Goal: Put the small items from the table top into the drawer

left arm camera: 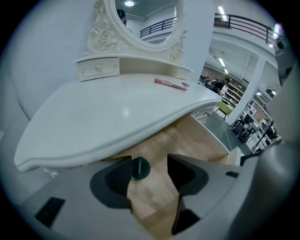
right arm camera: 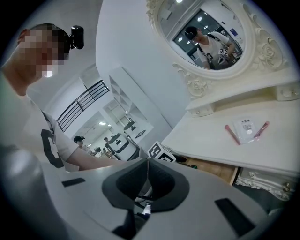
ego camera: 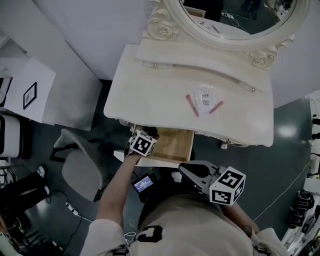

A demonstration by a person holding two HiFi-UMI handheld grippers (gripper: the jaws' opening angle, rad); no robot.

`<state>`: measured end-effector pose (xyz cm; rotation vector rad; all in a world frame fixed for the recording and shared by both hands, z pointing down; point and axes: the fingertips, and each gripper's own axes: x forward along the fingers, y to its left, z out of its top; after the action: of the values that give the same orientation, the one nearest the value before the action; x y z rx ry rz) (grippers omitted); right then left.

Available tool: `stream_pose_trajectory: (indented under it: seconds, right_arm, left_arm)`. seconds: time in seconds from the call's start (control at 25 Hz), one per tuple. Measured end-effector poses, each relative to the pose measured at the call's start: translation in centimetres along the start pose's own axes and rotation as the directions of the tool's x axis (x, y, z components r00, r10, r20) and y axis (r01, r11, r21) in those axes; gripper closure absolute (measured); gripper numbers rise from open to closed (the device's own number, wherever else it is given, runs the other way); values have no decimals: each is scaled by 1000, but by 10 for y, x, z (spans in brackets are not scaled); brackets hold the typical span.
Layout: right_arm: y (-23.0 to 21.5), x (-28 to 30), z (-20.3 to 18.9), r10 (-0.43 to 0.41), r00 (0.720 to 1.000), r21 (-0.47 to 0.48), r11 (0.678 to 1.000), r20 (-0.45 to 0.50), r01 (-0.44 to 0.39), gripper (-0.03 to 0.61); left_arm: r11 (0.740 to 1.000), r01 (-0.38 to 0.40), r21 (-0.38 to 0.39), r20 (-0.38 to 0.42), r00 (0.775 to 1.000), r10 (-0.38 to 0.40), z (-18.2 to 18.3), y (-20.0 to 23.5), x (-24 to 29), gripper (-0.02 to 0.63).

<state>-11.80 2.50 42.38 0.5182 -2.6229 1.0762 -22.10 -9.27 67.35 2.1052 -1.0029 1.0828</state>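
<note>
My left gripper (left arm camera: 149, 161) hangs open over the pulled-out wooden drawer (left arm camera: 187, 140), its marker cube (ego camera: 142, 143) at the drawer's left end. A small dark green round item (left arm camera: 139, 168) lies on the drawer floor, seen between the jaws near the left one; neither pad presses on it. On the white table top (ego camera: 150, 85) lie two pink sticks (ego camera: 192, 105) (ego camera: 216, 107) with a clear packet (ego camera: 204, 97) between them. My right gripper (ego camera: 186, 170) is shut with nothing in it (right arm camera: 147, 161), held low in front of the drawer.
An oval mirror (ego camera: 235, 15) in a carved frame stands at the back of the table, with small drawers (left arm camera: 98, 68) beneath it. A grey chair (ego camera: 82, 165) stands left of the table. A small device with a lit screen (ego camera: 143, 184) sits at my waist.
</note>
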Motion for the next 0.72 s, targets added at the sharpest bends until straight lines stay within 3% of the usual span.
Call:
stream_pose_trajectory:
  seconds: [0.44, 0.72]
  right_arm:
    - [18, 3, 7, -12, 999, -51, 999, 30, 14, 550]
    - [28, 1, 3, -29, 998, -69, 997, 51, 33, 549]
  left_arm:
    - [996, 20, -86, 154, 988, -7, 23, -20, -53, 348]
    - [995, 34, -91, 219, 976, -13, 28, -31, -74, 350]
